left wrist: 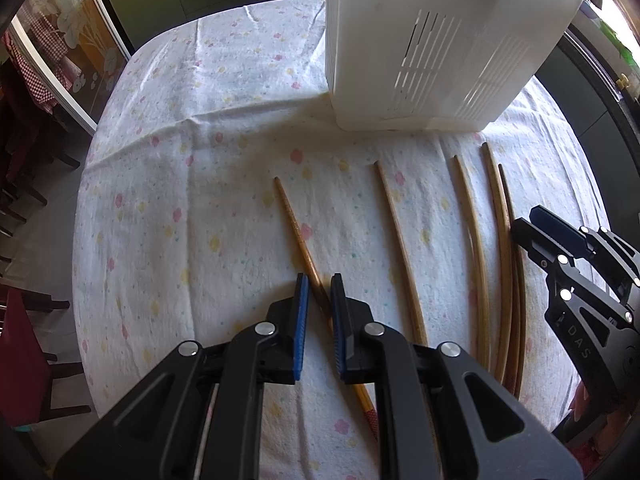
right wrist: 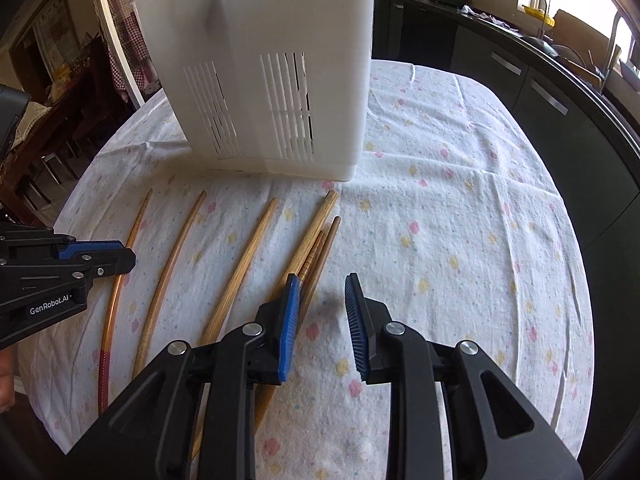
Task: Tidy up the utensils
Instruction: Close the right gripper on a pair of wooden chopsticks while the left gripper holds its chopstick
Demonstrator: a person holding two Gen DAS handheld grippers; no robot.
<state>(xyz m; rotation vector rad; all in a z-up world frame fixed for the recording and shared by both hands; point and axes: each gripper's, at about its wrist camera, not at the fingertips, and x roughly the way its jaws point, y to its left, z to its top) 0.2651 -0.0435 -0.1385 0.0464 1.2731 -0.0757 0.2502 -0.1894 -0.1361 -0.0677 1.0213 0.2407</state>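
"GenRobot.AI" on left gripper (right wrist: 132, 258)

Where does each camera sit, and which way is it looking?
Left wrist: rides the left tool, facing down and forward at a chopstick between its fingers; the right tool shows at the right edge.
Right wrist: rides the right tool, facing the chopstick bundle; the left tool shows at the left.
Shared: white basket, tablecloth, chopsticks.

L hand-held gripper (left wrist: 319, 280) nearly closed, R hand-held gripper (right wrist: 323, 280) apart.
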